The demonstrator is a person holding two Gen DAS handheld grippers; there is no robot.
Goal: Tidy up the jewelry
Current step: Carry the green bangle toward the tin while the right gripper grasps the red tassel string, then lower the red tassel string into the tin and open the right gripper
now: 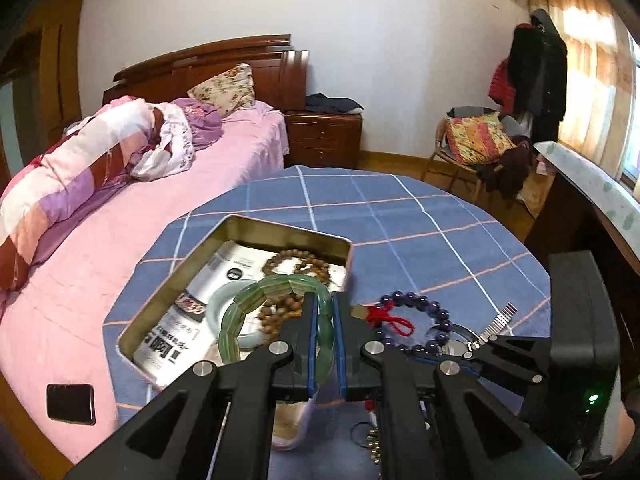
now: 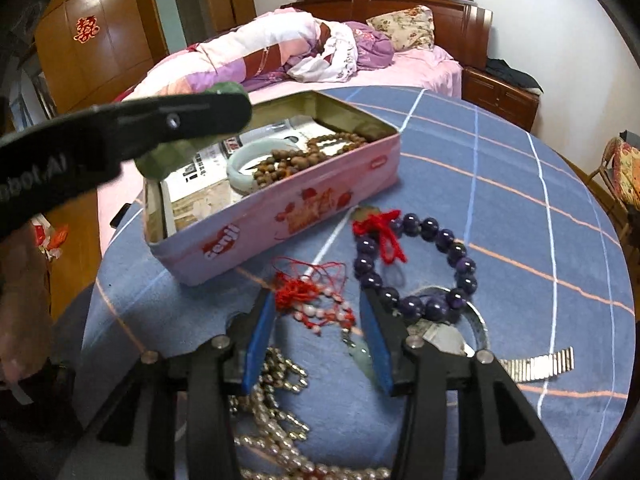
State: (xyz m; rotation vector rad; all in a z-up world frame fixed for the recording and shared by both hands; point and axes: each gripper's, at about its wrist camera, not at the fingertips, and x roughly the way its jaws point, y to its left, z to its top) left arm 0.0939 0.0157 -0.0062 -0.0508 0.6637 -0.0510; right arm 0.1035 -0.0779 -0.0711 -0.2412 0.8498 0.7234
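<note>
My left gripper (image 1: 323, 300) is shut on a green jade link bracelet (image 1: 248, 302) and holds it over the open pink tin (image 1: 248, 226). The tin (image 2: 288, 216) holds a pale jade bangle (image 2: 244, 160), brown wooden beads (image 2: 308, 156) and a printed card. My right gripper (image 2: 318, 308) is open low over the blue checked cloth, with a red-string bead bracelet (image 2: 316, 304) and a small jade pendant (image 2: 362, 354) between its fingers. A purple bead bracelet (image 2: 420, 264) with a red tassel lies just right of it. The left gripper shows in the right wrist view (image 2: 192, 118).
A pearl necklace (image 2: 280, 420) lies under the right gripper. A metal watch with a steel band (image 2: 536, 364) lies to the right. The round table (image 1: 420, 216) stands beside a pink bed (image 1: 100, 220). A black phone (image 1: 70, 403) lies on the bed.
</note>
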